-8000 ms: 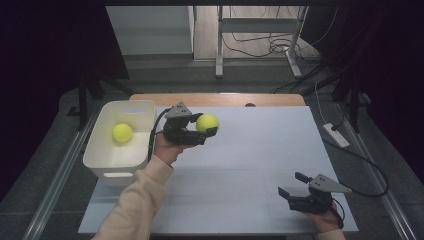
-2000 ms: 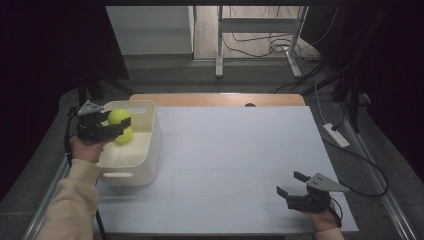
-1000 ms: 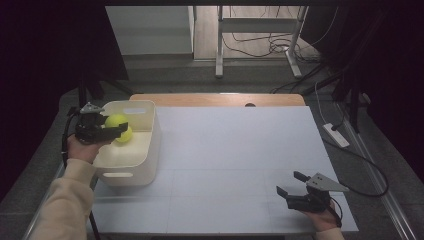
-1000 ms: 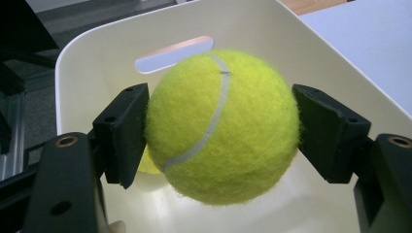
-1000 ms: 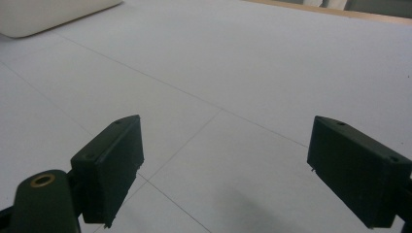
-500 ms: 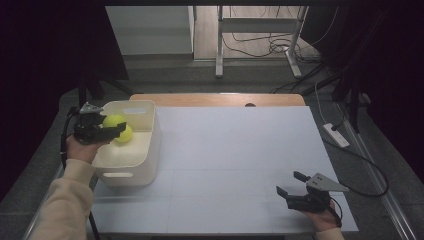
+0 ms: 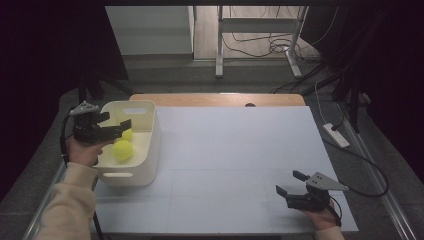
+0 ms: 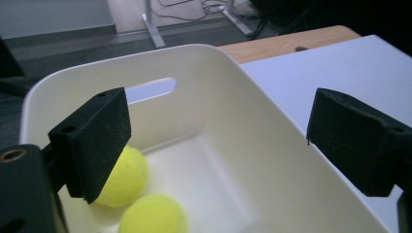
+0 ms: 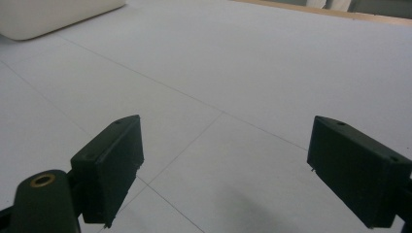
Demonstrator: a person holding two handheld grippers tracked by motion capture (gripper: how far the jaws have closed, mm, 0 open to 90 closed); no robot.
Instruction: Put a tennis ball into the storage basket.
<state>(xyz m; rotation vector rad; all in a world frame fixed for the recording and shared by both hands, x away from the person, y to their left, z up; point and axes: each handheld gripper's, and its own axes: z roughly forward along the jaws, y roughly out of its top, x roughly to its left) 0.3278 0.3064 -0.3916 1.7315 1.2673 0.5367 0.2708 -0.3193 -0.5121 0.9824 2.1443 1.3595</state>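
Observation:
A white plastic bin (image 7: 151, 145) stands at the table's left edge with two yellow tennis balls lying loose on its floor, one nearer (image 7: 122, 150) and one farther (image 7: 128, 134). My left gripper (image 7: 117, 120) hovers over the bin's left rim. Its jaws have just been opening and nothing is between them. In the left gripper view the two balls (image 8: 124, 177) (image 8: 153, 216) lie below the open left gripper (image 8: 218, 141), inside the bin (image 8: 233, 111). My right gripper (image 7: 289, 183) rests open and empty near the table's front right corner.
A white sheet (image 7: 235, 150) covers the table, with a strip of wooden tabletop (image 7: 215, 99) at the far edge. In the right gripper view a corner of the bin (image 9: 48, 14) shows far off, beyond the open right gripper (image 9: 223, 170). A power strip (image 7: 336, 135) lies off the right side.
My left gripper's jaws have opened and the tennis ball they held has dropped into the bin beside the other ball. The right gripper has not moved.

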